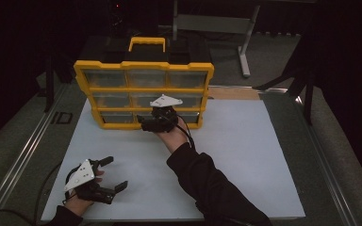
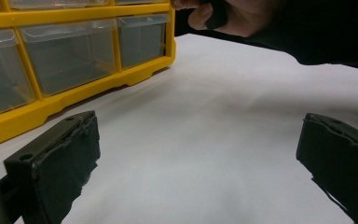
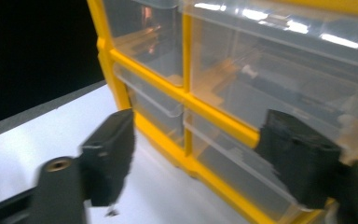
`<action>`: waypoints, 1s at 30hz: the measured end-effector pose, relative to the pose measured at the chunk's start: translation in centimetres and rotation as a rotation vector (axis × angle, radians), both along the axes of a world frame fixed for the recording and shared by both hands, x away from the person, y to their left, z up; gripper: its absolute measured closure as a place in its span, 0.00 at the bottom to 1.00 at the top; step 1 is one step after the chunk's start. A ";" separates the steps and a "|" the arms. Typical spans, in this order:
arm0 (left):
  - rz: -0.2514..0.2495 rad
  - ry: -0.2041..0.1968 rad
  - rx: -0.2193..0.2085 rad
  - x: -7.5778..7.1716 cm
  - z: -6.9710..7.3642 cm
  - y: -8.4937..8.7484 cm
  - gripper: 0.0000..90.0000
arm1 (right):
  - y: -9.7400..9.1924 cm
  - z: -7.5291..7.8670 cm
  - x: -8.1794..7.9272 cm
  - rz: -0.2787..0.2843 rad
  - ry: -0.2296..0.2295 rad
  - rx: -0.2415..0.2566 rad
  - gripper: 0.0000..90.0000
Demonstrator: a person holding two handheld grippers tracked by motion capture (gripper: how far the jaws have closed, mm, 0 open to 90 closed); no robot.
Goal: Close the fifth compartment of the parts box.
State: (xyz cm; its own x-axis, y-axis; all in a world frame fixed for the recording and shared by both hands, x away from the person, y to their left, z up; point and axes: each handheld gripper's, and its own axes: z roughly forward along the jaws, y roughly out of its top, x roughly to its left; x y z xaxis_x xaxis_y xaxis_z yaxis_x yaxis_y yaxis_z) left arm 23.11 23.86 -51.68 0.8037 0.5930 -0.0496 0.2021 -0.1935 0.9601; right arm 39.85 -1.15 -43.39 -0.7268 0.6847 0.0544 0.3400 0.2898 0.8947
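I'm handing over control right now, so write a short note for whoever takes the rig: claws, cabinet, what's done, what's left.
Right claw: open, jaws apart with nothing between them, right up at the bottom row of the yellow drawer cabinet, in front of its middle drawer.
Left claw: open and empty, low over the white mat at the near left, well away from the cabinet.
Cabinet: upright at the mat's far edge; the clear drawers all look pushed in.
Done: no drawer is out and nothing is in hand.
Left: probably gripping or working the bottom drawer in front of the right claw; judge that yourself.
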 end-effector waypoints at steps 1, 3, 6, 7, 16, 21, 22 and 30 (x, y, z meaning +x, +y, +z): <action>0.000 -0.001 -0.001 0.0 0.0 0.0 0.00 | 0.0 0.0 -0.1 0.002 0.002 0.002 0.19; 0.001 -0.002 -0.003 -0.1 0.0 0.0 0.00 | -0.1 0.0 -0.2 0.004 0.013 0.026 0.15; 0.001 -0.002 -0.001 -0.1 -0.1 0.1 0.00 | -0.3 0.2 -0.5 0.020 0.010 0.035 0.10; 0.002 -0.002 -0.002 -0.1 -0.1 0.1 0.00 | -0.3 0.2 -0.6 0.018 0.005 0.031 0.10; -0.002 -0.002 0.003 -0.1 -0.1 0.0 0.00 | -1.4 0.5 -1.4 0.089 -0.024 0.051 0.10; -0.003 -0.001 0.008 -0.2 -0.1 0.0 0.00 | -2.5 0.6 -2.0 0.125 -0.051 0.070 0.10; -0.003 -0.002 0.010 -0.2 -0.1 0.0 0.00 | -2.7 0.7 -2.1 0.128 -0.057 0.065 0.10; -0.007 0.003 0.012 -0.2 -0.2 0.0 0.00 | -4.8 0.2 -2.7 0.149 -0.050 0.047 0.11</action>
